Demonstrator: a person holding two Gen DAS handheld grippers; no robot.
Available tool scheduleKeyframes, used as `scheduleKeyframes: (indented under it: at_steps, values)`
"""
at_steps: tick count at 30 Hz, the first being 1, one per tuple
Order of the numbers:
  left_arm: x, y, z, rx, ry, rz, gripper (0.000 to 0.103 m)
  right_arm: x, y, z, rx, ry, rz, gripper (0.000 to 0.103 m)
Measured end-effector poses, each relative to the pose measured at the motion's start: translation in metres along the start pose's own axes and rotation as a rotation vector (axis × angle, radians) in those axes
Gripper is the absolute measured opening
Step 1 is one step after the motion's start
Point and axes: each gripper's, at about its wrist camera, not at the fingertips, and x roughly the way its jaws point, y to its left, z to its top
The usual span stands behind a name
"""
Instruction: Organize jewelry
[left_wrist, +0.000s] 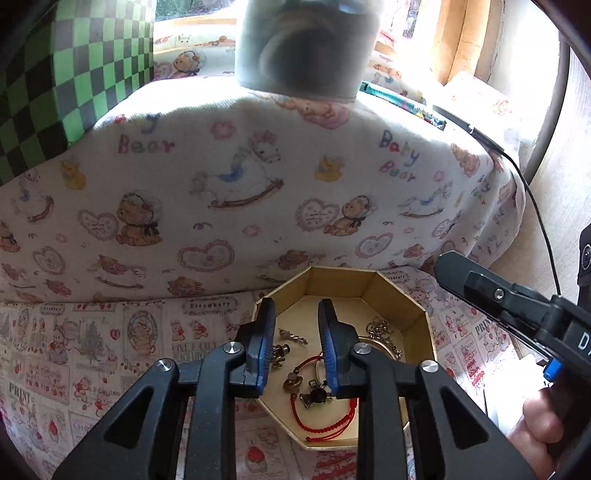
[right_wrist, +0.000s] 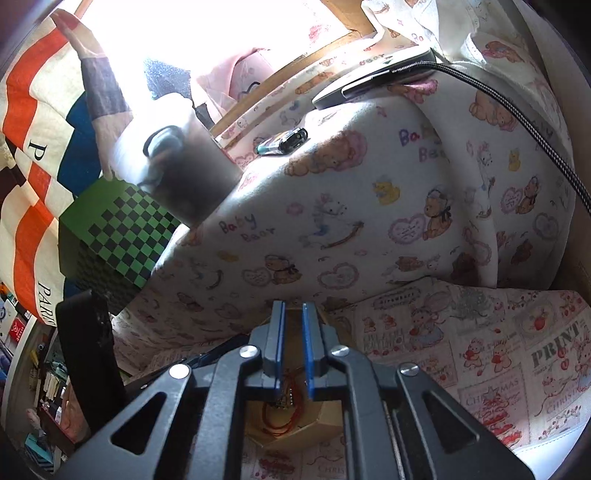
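Observation:
A gold octagonal box (left_wrist: 391, 291) lies on the patterned cloth and holds several pieces of jewelry: a red cord bracelet (left_wrist: 332, 424), a small bear charm (left_wrist: 316, 397), a gold chain (left_wrist: 380, 328) and small brooches (left_wrist: 291, 336). My left gripper (left_wrist: 295, 314) is open and empty, its blue pads hovering over the box's left half. My right gripper (right_wrist: 293, 314) is open with a narrow gap and empty, above the same box (right_wrist: 325, 421); the red cord (right_wrist: 284, 413) shows between its fingers. The right gripper's body (left_wrist: 517, 310) also shows at the right in the left wrist view.
A large pillow with a baby bear print (left_wrist: 258, 184) rises right behind the box. A green and black checkered cushion (left_wrist: 74, 74) is at the back left. A black device with a cable (right_wrist: 388, 74) and a small gadget (right_wrist: 284, 142) lie on the pillow's top.

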Motion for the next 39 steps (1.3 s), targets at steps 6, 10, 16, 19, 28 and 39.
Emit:
scheduleKeyframes:
  at_steps: [6, 10, 16, 19, 28, 39]
  values:
    - [-0.047, 0.013, -0.003, -0.014, -0.109, 0.038, 0.035, -0.015, 0.013, 0.001, -0.057, -0.047, -0.032, 0.034]
    - [-0.088, 0.025, -0.013, 0.029, -0.208, 0.106, 0.047, -0.023, 0.034, -0.003, -0.127, -0.071, -0.064, 0.038]
    - [-0.147, 0.057, -0.039, 0.003, -0.317, 0.129, 0.072, -0.037, 0.091, -0.025, -0.32, -0.159, -0.132, 0.057]
    - [-0.166, 0.068, -0.05, -0.003, -0.405, 0.141, 0.094, -0.045, 0.113, -0.042, -0.393, -0.199, -0.152, 0.072]
    - [-0.171, 0.094, -0.085, 0.004, -0.508, 0.161, 0.103, -0.053, 0.13, -0.091, -0.572, -0.358, -0.245, 0.103]
    - [-0.168, 0.111, -0.107, 0.013, -0.569, 0.2, 0.103, -0.051, 0.114, -0.099, -0.558, -0.436, -0.241, 0.103]
